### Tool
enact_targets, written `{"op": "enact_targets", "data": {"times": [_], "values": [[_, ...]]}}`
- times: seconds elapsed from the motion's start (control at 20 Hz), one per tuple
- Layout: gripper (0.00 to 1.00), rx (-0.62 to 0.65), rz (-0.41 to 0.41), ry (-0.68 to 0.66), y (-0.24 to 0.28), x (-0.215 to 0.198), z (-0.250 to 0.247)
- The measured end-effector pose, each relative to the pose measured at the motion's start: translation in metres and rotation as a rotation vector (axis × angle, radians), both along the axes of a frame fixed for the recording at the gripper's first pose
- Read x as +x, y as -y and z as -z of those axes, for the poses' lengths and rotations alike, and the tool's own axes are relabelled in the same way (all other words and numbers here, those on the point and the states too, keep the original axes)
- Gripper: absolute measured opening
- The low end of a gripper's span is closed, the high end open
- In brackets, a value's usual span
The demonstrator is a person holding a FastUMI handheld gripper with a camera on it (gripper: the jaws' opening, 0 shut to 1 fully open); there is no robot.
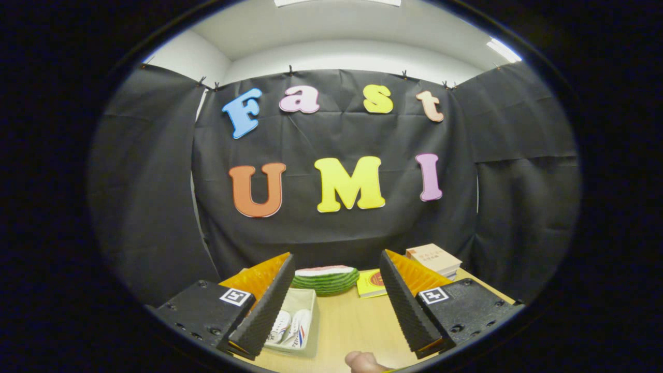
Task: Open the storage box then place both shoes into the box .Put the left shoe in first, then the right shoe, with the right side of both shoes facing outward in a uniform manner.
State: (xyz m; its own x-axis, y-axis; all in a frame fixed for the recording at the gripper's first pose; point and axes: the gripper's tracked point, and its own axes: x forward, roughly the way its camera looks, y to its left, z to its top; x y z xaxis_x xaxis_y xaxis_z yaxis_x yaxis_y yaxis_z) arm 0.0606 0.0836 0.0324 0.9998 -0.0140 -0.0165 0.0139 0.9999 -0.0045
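The left finger hides part of the pale open-topped storage box [303,324], where two white shoes [289,327] lie side by side. Bare tan wooden surface [357,321] stretches between the fingers toward a striped green watermelon-slice toy [325,280]. The hand-held gripper [336,280] is spread wide, holding nothing.

A staged recording booth was shown: black cloth [331,217] was clipped up as walls around a wooden tabletop [357,321], with plain white walls and ceiling lights [502,50] seen above.
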Motion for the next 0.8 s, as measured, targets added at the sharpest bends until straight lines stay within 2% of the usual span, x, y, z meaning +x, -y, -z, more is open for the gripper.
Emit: {"op": "enact_targets", "data": {"times": [0.15, 0.35, 0.8], "values": [[1.0, -0.039, 0.038, 0.015, 0.016, -0.025, -0.006], [1.0, -0.026, 0.09, 0.122, 0.032, -0.061, -0.031], [1.0, -0.045, -0.003, 0.175, 0.005, -0.105, -0.029]]}}
